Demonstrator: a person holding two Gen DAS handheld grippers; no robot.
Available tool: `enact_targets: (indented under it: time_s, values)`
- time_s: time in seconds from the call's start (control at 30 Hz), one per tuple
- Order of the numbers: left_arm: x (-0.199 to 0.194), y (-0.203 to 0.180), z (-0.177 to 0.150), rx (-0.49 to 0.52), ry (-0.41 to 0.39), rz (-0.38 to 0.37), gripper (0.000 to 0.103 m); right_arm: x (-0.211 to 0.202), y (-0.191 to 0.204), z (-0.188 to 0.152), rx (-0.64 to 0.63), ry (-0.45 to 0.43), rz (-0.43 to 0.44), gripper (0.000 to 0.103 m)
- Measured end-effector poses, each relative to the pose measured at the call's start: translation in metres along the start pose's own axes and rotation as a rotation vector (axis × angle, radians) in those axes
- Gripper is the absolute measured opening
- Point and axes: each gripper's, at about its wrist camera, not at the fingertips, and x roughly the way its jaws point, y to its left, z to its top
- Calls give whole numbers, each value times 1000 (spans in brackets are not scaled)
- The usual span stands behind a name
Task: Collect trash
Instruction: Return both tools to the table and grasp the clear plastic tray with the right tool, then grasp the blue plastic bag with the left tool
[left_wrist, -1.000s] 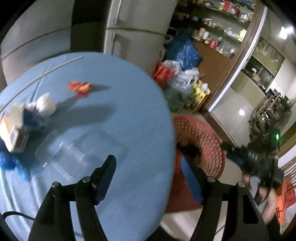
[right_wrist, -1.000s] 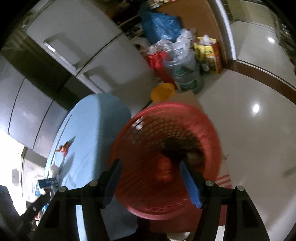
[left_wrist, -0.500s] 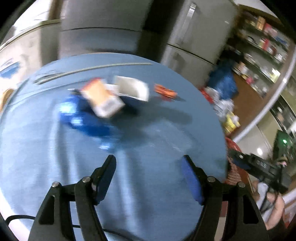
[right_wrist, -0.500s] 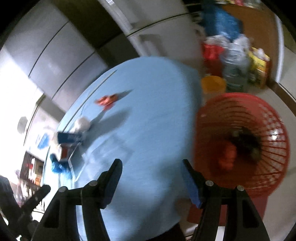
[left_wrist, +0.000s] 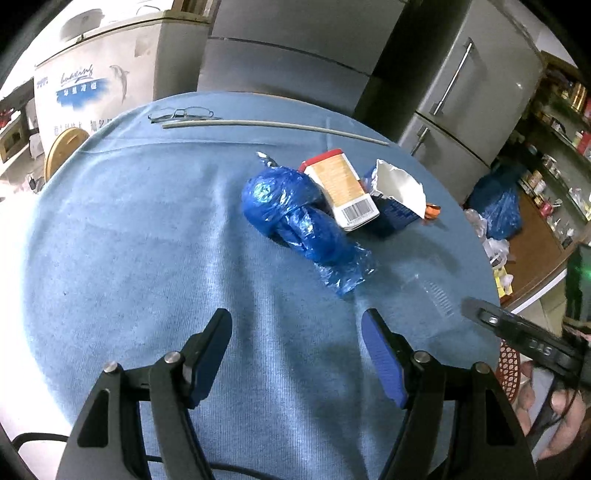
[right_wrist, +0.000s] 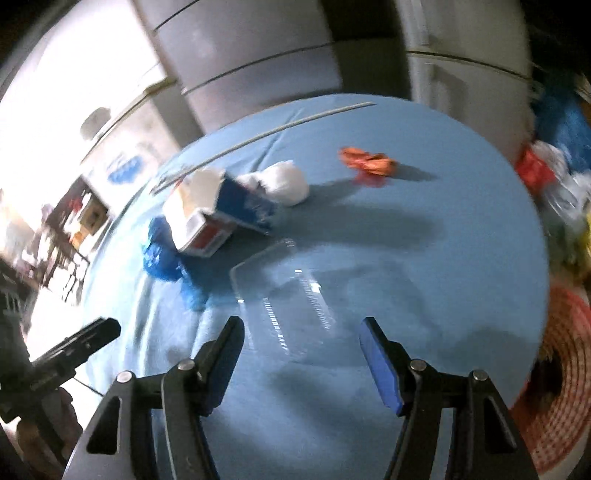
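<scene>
Trash lies on a round table under a blue cloth (left_wrist: 122, 258). A crumpled blue plastic bag (left_wrist: 295, 218) lies ahead of my open, empty left gripper (left_wrist: 295, 354). Beside it are a small orange-and-white carton (left_wrist: 341, 192) and a torn blue-and-white carton (left_wrist: 395, 199). A clear plastic container (right_wrist: 284, 291) lies just ahead of my open, empty right gripper (right_wrist: 301, 350). Farther off are the torn carton (right_wrist: 221, 210), a white wad (right_wrist: 284, 184), an orange wrapper (right_wrist: 369, 162) and the blue bag (right_wrist: 162, 254). The red basket (right_wrist: 554, 387) stands on the floor at right.
A long thin rod (left_wrist: 273, 127) and a pair of glasses (left_wrist: 181, 112) lie at the table's far side. Refrigerators (left_wrist: 458, 85) stand behind the table. Bags and bottles (right_wrist: 554, 173) crowd the floor at right. The basket's rim (left_wrist: 511, 369) shows past the table edge.
Both grippers have swung from the red basket back over the table. The left now faces the blue bag and cartons; the right now faces the clear container. Both stay open.
</scene>
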Motion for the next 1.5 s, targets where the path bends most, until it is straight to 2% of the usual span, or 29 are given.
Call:
enact_targets:
  time_s: [0.3, 0.47, 0.53, 0.67, 0.87, 0.97, 1.13, 1.2, 1.23, 1.27, 1.33, 1.4, 1.5]
  values:
    - [1, -2, 2, 8, -4, 0, 73, 42, 19, 13, -184, 92, -23, 69]
    - [0, -4, 6, 9, -10, 8, 73, 56, 18, 10, -181, 117, 4, 68]
    - [2, -4, 10, 8, -18, 19, 73, 54, 14, 9, -147, 103, 24, 56]
    - [10, -8, 22, -3, -26, 21, 73, 47, 8, 5, -107, 78, 32, 56]
    - [34, -1, 55, -110, -29, 7, 73, 29, -2, -8, -58, 52, 40, 56]
    - [47, 9, 74, -213, -28, -10, 73, 24, -5, -13, -47, 48, 45, 56]
    - [85, 11, 78, -255, 72, 0, 73, 22, -6, -16, -36, 49, 54, 56]
    - [86, 16, 75, -263, 49, -28, 61, 22, -4, -17, -37, 47, 58, 56]
    - [87, 17, 75, -254, 57, -14, 44, 23, -2, -16, -37, 47, 58, 56]
    - [87, 20, 75, -251, 66, -15, 39, 23, -2, -17, -35, 47, 58, 56]
    - [86, 27, 74, -260, 70, -34, 36, 25, -3, -17, -30, 49, 58, 56]
    - [84, 30, 72, -245, 73, -28, 22, 26, -4, -18, -18, 51, 60, 56]
    - [78, 35, 68, -230, 67, -23, 22, 25, -4, -18, -14, 44, 63, 56]
